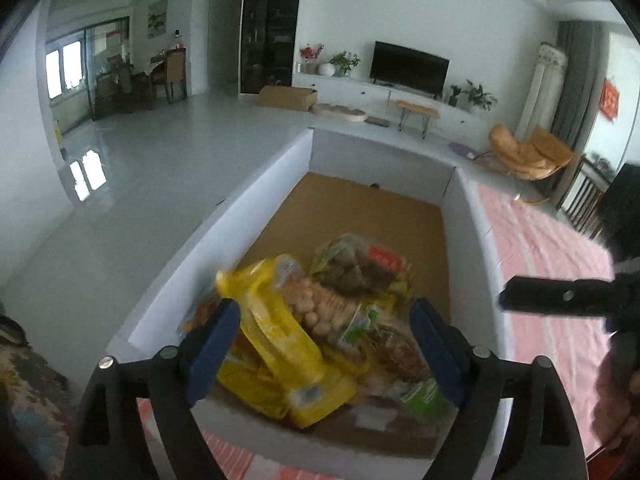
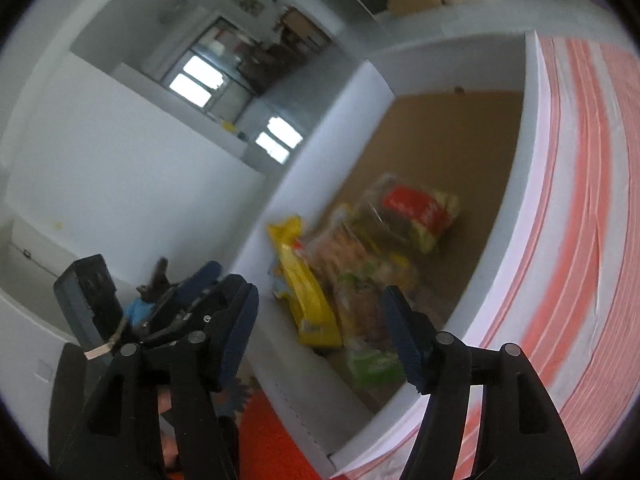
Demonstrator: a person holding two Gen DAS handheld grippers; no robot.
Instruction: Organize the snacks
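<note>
Left wrist view first: at the lower left, the left gripper (image 1: pixel 324 344) stands with its blue-padded jaws spread wide and nothing pinched between them, poised over the near end of the white box (image 1: pixel 208 240). Through the gap, in the lower middle of the frame, the snack bags lie heaped on the brown floor of the box: a yellow bag (image 1: pixel 276 344) in front, a clear bag with a red label (image 1: pixel 360 264) behind it, and green-printed packets (image 1: pixel 420 394) at the lower right. The far half of the box is bare. At the right edge a dark finger of the right gripper (image 1: pixel 556 296) reaches over the pink striped cloth (image 1: pixel 560 248). Right wrist view: the right gripper (image 2: pixel 320 328) is also parted and empty, low in the frame, with the same heap just beyond it. Both views are smeared, so I judge the hands to be moving fast. The risks, as I see them: the two grippers clashing over the box, a jaw knocking its thin wall, or slippery bags sliding off the untidy pile.
</note>
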